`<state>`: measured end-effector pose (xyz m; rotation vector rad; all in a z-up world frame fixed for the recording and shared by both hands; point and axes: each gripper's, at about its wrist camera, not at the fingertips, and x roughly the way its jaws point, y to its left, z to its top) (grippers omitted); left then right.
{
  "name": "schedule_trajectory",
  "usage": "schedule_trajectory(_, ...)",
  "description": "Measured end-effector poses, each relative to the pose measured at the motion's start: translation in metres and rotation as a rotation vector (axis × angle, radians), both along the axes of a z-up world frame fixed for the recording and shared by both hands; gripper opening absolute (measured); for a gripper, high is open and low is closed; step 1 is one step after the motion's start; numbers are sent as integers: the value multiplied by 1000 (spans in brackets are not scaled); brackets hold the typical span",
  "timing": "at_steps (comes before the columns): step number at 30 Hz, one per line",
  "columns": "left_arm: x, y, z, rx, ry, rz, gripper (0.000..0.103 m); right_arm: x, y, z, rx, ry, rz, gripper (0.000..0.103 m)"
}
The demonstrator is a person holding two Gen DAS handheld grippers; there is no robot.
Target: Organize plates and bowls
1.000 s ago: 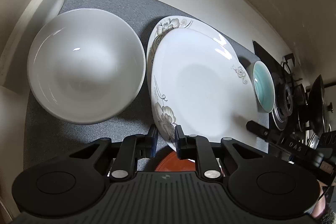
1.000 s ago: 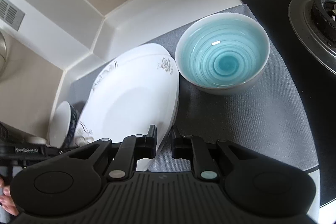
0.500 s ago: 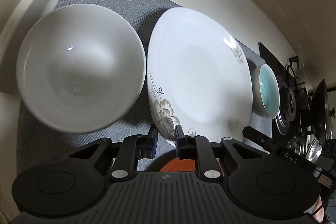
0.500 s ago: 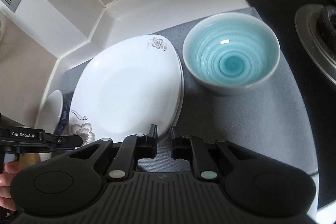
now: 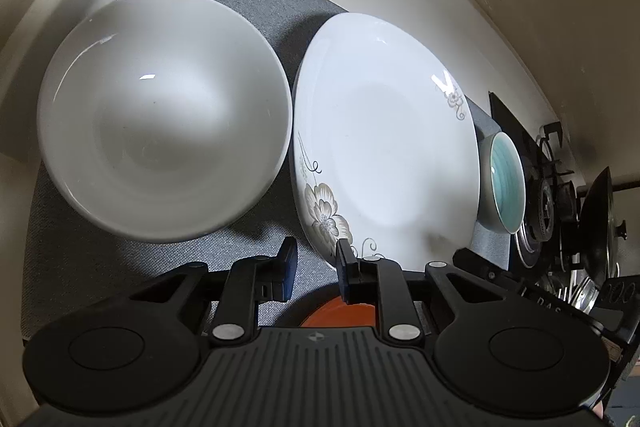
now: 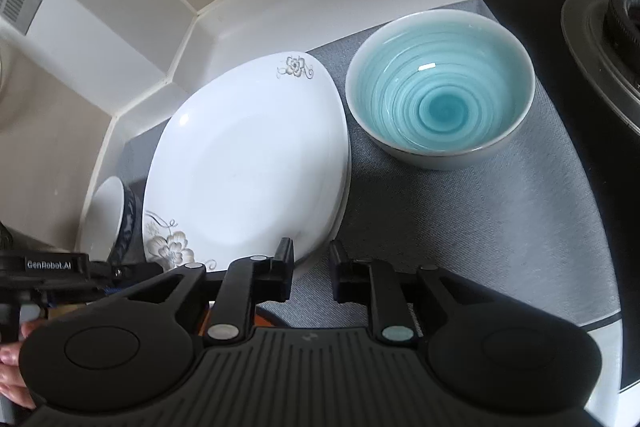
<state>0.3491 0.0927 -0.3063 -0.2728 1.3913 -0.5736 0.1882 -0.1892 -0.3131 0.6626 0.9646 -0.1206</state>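
A white flower-patterned plate (image 5: 384, 143) lies on another like it on the grey mat (image 5: 120, 259). It also shows in the right wrist view (image 6: 244, 163). A large white bowl (image 5: 160, 115) stands left of it, seen too in the right wrist view (image 6: 108, 211). A blue-glazed bowl (image 6: 440, 95) stands right of the plates, also in the left wrist view (image 5: 506, 183). My left gripper (image 5: 314, 265) is open at the plates' near rim, touching nothing. My right gripper (image 6: 312, 267) is open and empty at the plates' near right rim.
An orange-red dish (image 5: 340, 311) lies under my left gripper. A gas hob with burner (image 6: 600, 27) is on the right, with a pan and lid (image 5: 600, 211) beyond. White counter walls (image 6: 240, 7) close the back and left.
The top plate was tilted and offset one second ago; it now lies flat on the lower plate. Both grippers' jaws now stand a little wider, clear of the plate rim.
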Motion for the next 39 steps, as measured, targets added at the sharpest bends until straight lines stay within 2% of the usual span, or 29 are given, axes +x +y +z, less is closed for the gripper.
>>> schedule_trajectory(4,-13,-1,12,15,-30,-38,20,-7,9,10,-58,9,36,20)
schedule_trajectory(6,-23,-1,18,27,-46,-68,23,-18,15,12,-58,17,75,26)
schedule_trajectory(7,-28,-4,19,41,-57,-87,26,-24,20,10,-51,27,100,36)
schedule_trajectory(9,-38,-8,19,70,-73,-114,34,-36,32,5,-70,51,137,39)
schedule_trajectory(10,-41,-10,18,80,-78,-125,34,-42,38,1,-95,71,156,37)
schedule_trajectory(12,-48,-17,16,102,-88,-142,34,-50,50,-8,-105,91,215,12)
schedule_trajectory(13,-51,-21,15,111,-91,-147,34,-53,53,-12,-97,95,238,4)
schedule_trajectory(16,-59,-30,14,124,-99,-165,34,-59,54,-11,-150,90,254,4)
schedule_trajectory(19,-66,-37,14,138,-105,-175,39,-64,41,-3,-207,85,238,4)
schedule_trajectory(23,-77,-47,10,155,-94,-211,46,-77,18,2,-198,75,198,4)
schedule_trajectory(27,-84,-54,2,114,-55,-237,49,-90,7,3,-151,62,170,7)
schedule_trajectory(30,-89,-58,-5,151,-60,-250,50,-92,10,-2,-147,67,171,7)
schedule_trajectory(33,-97,-65,-6,183,-100,-305,50,-94,8,-4,-137,71,163,10)
schedule_trajectory(36,-101,-75,-9,217,-124,-340,50,-95,10,-5,-130,69,168,18)
schedule_trajectory(38,-102,-76,-10,238,-130,-339,49,-95,14,-6,-132,73,171,31)
schedule_trajectory(39,-102,-75,-8,248,-134,-330,49,-95,16,-7,-132,76,173,32)
